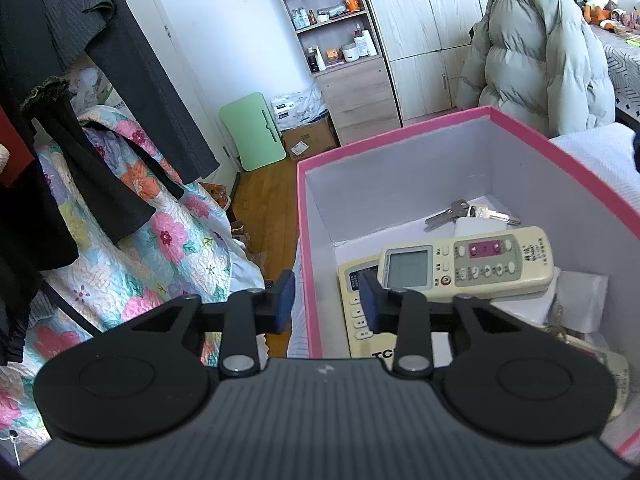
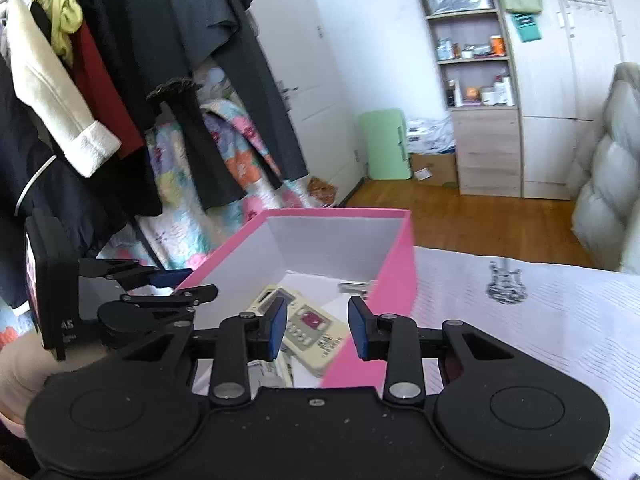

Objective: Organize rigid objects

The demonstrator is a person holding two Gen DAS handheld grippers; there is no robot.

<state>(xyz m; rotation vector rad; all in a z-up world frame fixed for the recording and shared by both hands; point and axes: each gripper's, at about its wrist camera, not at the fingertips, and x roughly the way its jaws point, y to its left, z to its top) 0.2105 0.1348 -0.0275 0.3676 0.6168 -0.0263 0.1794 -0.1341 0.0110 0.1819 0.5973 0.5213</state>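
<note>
- The pink box point(image 1: 424, 140) fills the right half of my left view. Already inside lie a cream remote point(image 1: 468, 260) stacked across a second remote point(image 1: 356, 304), keys point(image 1: 472, 214) in the far corner and white packets at lower right.
- My left gripper point(image 1: 326, 300) straddles the box's near-left wall, jaws apart, empty.
- My right gripper point(image 2: 318, 328) straddles the opposite wall at lower centre of its view, jaws apart, empty.
- The bedspread point(image 2: 520, 320) beside the box shows nothing loose; sorting looks nearly finished.

You see dark coats point(image 2: 224, 60) hanging over a floral quilt point(image 1: 160, 240), a green folding table point(image 1: 252, 136), and a puffer jacket point(image 1: 532, 56).
</note>
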